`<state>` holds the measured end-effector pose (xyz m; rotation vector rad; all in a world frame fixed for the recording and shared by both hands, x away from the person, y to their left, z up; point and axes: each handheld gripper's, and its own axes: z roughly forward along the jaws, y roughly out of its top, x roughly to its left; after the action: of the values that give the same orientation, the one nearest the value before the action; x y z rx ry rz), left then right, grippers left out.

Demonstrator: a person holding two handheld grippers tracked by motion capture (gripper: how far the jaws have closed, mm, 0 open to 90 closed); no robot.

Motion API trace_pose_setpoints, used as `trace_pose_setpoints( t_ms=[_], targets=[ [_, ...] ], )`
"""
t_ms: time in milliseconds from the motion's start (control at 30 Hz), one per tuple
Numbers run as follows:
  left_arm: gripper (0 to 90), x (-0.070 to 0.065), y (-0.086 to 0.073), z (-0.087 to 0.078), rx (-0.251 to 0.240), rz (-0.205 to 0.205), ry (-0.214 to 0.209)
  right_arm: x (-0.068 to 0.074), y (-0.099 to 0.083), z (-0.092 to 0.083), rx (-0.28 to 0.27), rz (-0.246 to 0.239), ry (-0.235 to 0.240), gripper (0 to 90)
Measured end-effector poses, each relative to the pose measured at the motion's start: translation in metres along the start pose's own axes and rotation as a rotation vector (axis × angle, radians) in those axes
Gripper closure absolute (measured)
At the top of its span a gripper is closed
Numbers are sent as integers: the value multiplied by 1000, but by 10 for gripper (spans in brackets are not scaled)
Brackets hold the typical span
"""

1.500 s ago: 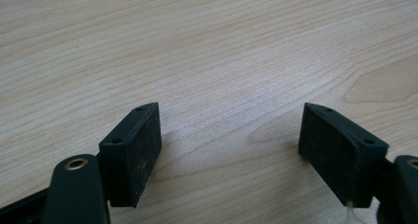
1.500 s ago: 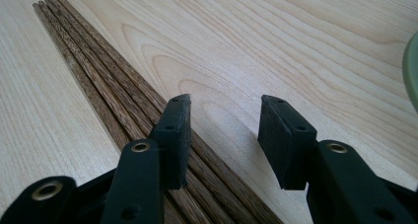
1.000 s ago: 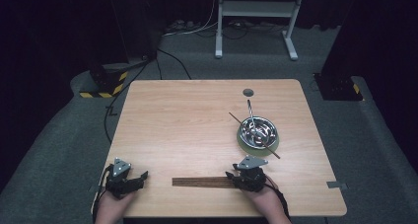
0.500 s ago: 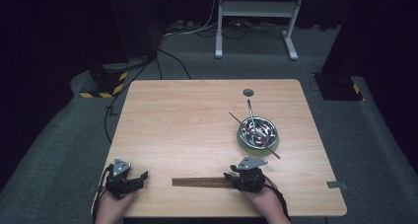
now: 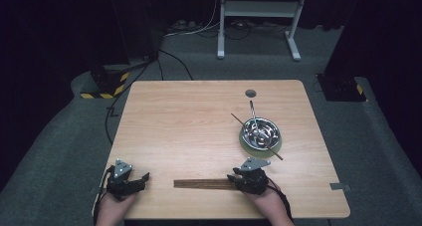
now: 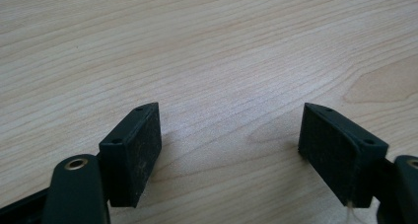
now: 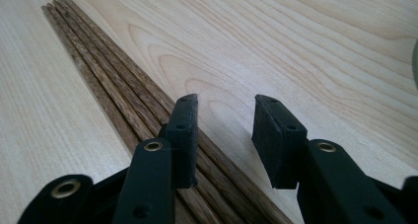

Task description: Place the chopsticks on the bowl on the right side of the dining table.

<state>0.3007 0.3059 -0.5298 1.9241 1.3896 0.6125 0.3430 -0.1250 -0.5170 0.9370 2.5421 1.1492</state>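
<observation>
The right gripper [image 5: 245,180] sits at the near edge of the table [image 5: 199,121], right at the near-right end of the bundle of chopsticks [image 5: 206,183], and its jaws have just been closing in. From the right gripper view, they stand at a narrow gap now, with the brown chopsticks [image 7: 123,100] running away up and to the left from under the left-hand jaw. One or two sticks look to pass into the gap, but the pads do not clearly press on anything, so call it open, not yet a grip.

Hands themselves hold their places compared with a moment back; only that right jaw gap has shrunk. My read: this is the pinch starting on the chopsticks, and the gripper sits a touch off to one side of the bundle, so it may catch only the nearest stick or two, or push the rest sideways.

Left of the chopsticks, well apart from them, the left gripper [image 5: 130,181] rests on the table with its jaws wide. Its own view shows bare wood between the two pads [image 6: 138,145], nothing held.

Beyond the chopsticks' right end stands the steel bowl [image 5: 260,133] on a greenish base, with a spoon [image 5: 253,114] and a single chopstick [image 5: 249,129] already leaning in it. That looks like where the bundle is headed, one lift and a short carry away.
</observation>
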Motion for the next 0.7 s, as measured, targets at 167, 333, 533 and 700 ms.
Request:
trace_pose_setpoints(
  t_ms=[167,333,533,700],
  targets=[
    [242,0,0,0,1,0,0,0,0,0,8,-1,3,618],
    [241,0,0,0,1,0,0,-1,0,1,7,5,3,613],
    [242,0,0,0,1,1,-1,-3,3,3,0,28,-29,609],
    [241,0,0,0,1,1,0,-8,4,4,-5,54,-66,610]
  ],
)
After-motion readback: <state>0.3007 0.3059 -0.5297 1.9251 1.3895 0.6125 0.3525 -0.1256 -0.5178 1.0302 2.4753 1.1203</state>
